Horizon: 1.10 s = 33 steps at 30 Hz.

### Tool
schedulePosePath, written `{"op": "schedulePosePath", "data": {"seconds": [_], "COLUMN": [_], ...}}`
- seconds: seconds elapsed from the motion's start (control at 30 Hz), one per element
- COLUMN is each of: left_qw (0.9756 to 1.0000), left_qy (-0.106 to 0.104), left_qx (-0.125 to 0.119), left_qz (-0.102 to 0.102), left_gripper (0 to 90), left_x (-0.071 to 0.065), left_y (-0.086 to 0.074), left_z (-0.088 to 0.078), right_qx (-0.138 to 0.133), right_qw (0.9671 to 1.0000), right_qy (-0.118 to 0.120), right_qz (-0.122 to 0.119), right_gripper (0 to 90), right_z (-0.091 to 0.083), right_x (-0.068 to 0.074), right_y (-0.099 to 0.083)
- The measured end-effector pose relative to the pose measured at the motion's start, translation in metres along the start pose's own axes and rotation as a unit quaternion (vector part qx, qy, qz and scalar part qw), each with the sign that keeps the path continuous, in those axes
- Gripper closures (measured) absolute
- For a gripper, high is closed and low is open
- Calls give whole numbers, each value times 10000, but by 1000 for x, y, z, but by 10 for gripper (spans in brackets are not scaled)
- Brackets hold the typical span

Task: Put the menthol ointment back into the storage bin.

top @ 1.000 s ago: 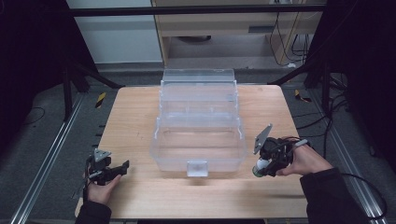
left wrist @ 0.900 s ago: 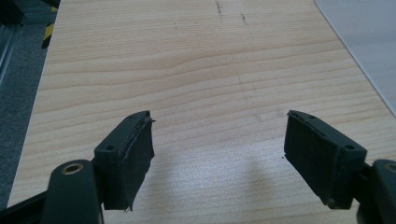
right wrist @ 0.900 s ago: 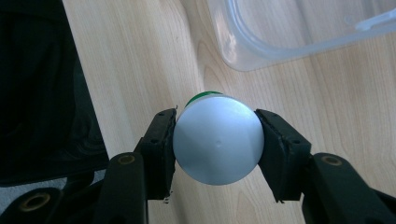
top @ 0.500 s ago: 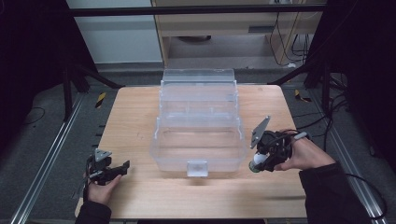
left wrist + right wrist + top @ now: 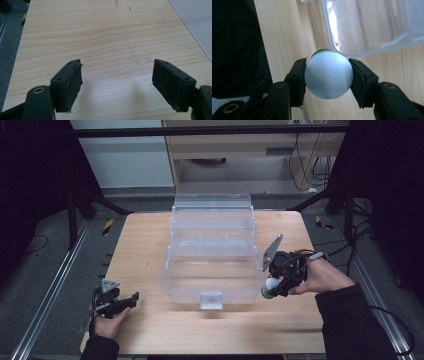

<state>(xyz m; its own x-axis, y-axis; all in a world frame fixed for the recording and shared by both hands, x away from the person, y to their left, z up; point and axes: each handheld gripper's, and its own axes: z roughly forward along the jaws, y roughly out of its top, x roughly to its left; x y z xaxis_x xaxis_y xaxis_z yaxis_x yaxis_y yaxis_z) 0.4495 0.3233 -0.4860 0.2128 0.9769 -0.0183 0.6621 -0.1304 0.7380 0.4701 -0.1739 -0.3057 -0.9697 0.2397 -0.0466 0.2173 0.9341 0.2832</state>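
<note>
Clear plastic organiser box point(image 5: 212, 255) is the landmark. Right gripper point(image 5: 274, 287), clamped on a white-capped, green-bodied bottle point(image 5: 328, 75), has closed in from right of the box to its front-right corner. Looks like drop-in prep. Left gripper point(image 5: 117, 85) idles front-left, jaws apart, empty.

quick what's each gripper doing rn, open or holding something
Left gripper: open, jaws wide apart, nothing between them.
Right gripper: shut on a white bottle with a green band, beside the clear box.
</note>
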Motion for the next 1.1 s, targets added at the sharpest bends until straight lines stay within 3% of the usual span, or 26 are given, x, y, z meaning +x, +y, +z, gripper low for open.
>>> {"op": "schedulePosePath", "data": {"seconds": [0.73,1.1], "left_qw": [10000,10000], "left_qy": [5,4], "left_qx": [-45,-42], "left_qz": [-18,-4], "left_gripper": [235,236], "left_x": [1,1], "left_y": [0,1], "left_z": [-1,-1], "right_qx": [-70,-175], "right_qw": [9999,9997], "right_qy": [-53,-91], "right_qz": [-98,-170], "right_gripper": [503,503], "right_z": [10,26], "right_x": [-27,-39], "right_y": [31,40]}}
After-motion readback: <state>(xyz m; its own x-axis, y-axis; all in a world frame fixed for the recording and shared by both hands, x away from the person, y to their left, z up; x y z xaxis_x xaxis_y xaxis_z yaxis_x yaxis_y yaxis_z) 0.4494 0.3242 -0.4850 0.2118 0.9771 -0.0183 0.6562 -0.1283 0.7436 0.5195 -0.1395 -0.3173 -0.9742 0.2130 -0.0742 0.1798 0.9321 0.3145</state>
